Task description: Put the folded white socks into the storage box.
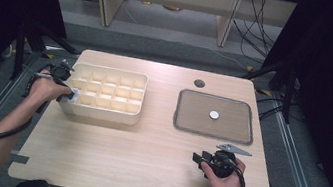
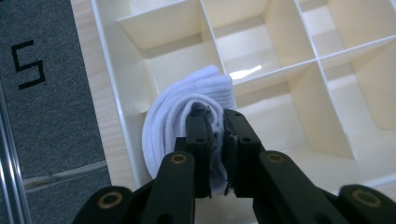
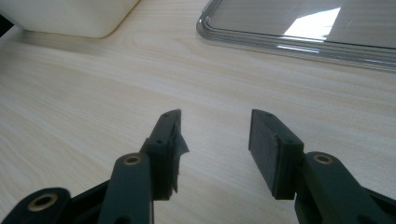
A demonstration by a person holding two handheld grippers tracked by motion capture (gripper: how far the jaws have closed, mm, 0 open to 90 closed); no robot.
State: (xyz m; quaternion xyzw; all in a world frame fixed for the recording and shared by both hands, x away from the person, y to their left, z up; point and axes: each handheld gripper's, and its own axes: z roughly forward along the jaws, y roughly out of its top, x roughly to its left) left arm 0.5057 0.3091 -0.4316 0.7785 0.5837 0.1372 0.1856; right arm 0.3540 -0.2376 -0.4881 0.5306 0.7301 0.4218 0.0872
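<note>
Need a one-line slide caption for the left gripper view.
Left gripper pinching a rolled white sock over a corner compartment of the cream divided organizer.

- Light wood-grain table (image 1: 146, 146), rounded corners, round cable hole (image 1: 199, 83) near far edge.
- Cream compartment organizer (image 1: 100, 112) resting on left half, close to left edge.
- Grey shallow tray (image 1: 185, 122) resting on right half, well apart from organizer.
- Small grey three-cornered plate (image 1: 233, 148) just in front of tray, possibly lying on the surface.
</note>
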